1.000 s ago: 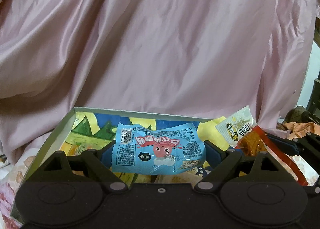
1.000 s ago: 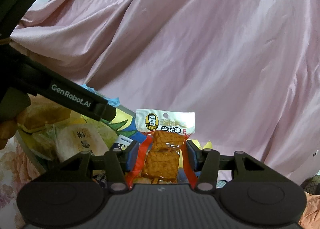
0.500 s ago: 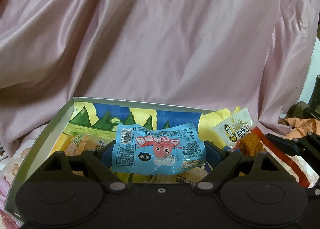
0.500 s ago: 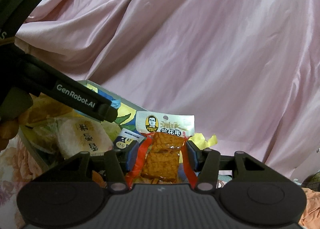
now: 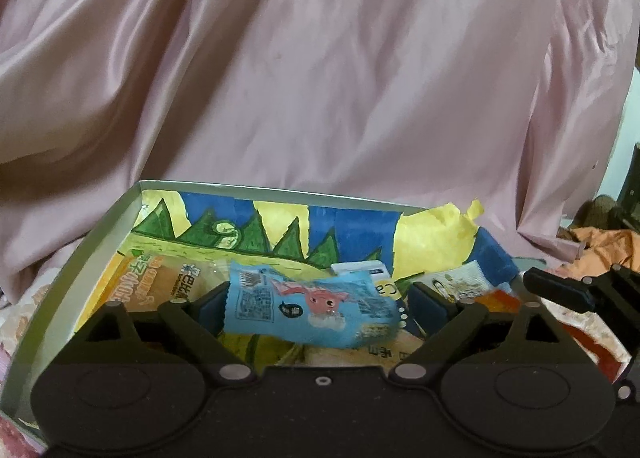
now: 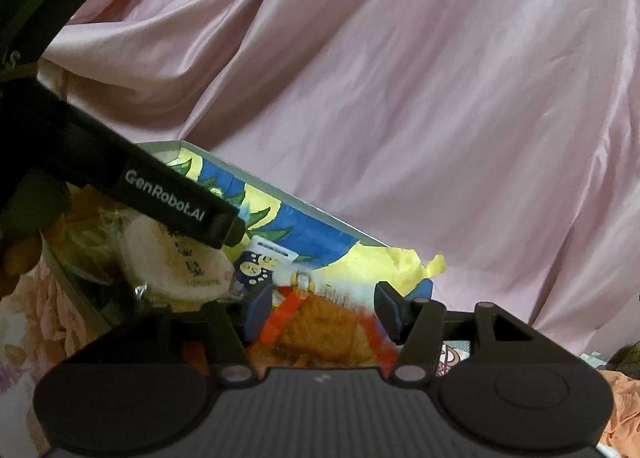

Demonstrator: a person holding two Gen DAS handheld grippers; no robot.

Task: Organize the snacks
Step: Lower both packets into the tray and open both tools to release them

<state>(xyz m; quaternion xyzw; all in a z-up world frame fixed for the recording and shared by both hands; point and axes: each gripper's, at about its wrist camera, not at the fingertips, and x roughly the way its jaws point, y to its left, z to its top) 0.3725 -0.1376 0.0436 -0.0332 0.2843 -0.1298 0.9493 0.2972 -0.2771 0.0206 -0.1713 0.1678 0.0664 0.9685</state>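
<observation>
Over the painted box, both snack packets in mid-release. Left tool with jaws opening, the blue packet loose between them, its right edge clear of the pad, its left edge close to or brushing the other; right tool likewise opening, the orange-and-red packet between pads set apart from its sides. Risks from here, as a judgement: the blue packet, light and slack, liable to catch on the left pad and get dragged back out of the box on withdrawal; the orange-and-red packet, nearest the box's torn yellow corner, liable to slide over that low, ragged edge and land outside; the two tools, close together above the box, liable to knock each other. Blue packet: crinkled glossy film, pink cartoon figure, dense print panel, sagging at the middle. Orange-and-red packet: clear front over browned squares, red stripes, white header toward the box's far wall. Already in the box, a round pale cake in clear wrap and a yellow-orange bag. Behind the box, draped pink satin cloth.
</observation>
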